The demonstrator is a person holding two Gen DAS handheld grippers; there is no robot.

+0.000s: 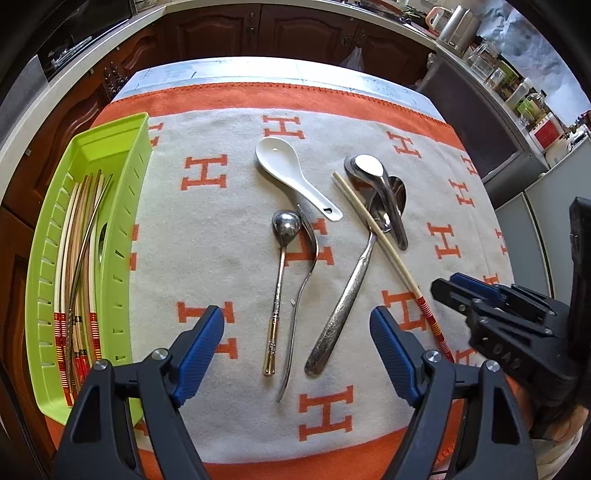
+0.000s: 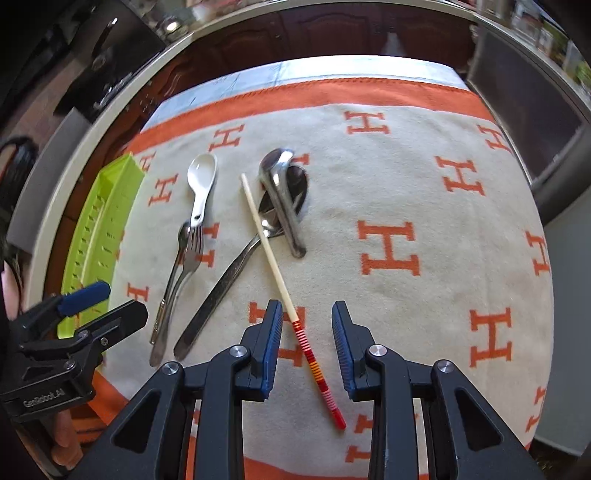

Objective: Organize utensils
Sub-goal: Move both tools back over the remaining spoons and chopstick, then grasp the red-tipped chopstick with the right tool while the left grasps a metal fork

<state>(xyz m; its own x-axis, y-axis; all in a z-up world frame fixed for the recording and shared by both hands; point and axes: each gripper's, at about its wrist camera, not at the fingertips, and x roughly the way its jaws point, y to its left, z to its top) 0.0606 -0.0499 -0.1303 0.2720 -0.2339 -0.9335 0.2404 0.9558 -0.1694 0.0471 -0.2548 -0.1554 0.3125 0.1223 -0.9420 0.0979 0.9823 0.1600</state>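
Observation:
A green utensil tray [image 1: 127, 206] at the left holds several chopsticks [image 1: 83, 258]; the tray also shows in the right wrist view [image 2: 110, 199]. On the cloth lie a white ceramic spoon [image 1: 295, 177], a small gold-handled spoon [image 1: 279, 280], a fork [image 1: 303, 291], a long steel spoon [image 1: 351, 291], steel ladle-spoons [image 1: 384, 195] and one cream chopstick with a red end [image 2: 280, 280]. My left gripper [image 1: 297, 347] is open above the spoon handles. My right gripper [image 2: 306, 343] is open, its jaws on either side of the chopstick's red end, not touching it.
An orange and grey blanket with H marks [image 1: 369, 413] covers the table. Dark wooden cabinets [image 1: 258, 33] stand behind. A counter with jars and a kettle [image 1: 461, 29] runs along the back right. A grey appliance [image 1: 546, 221] stands at the right.

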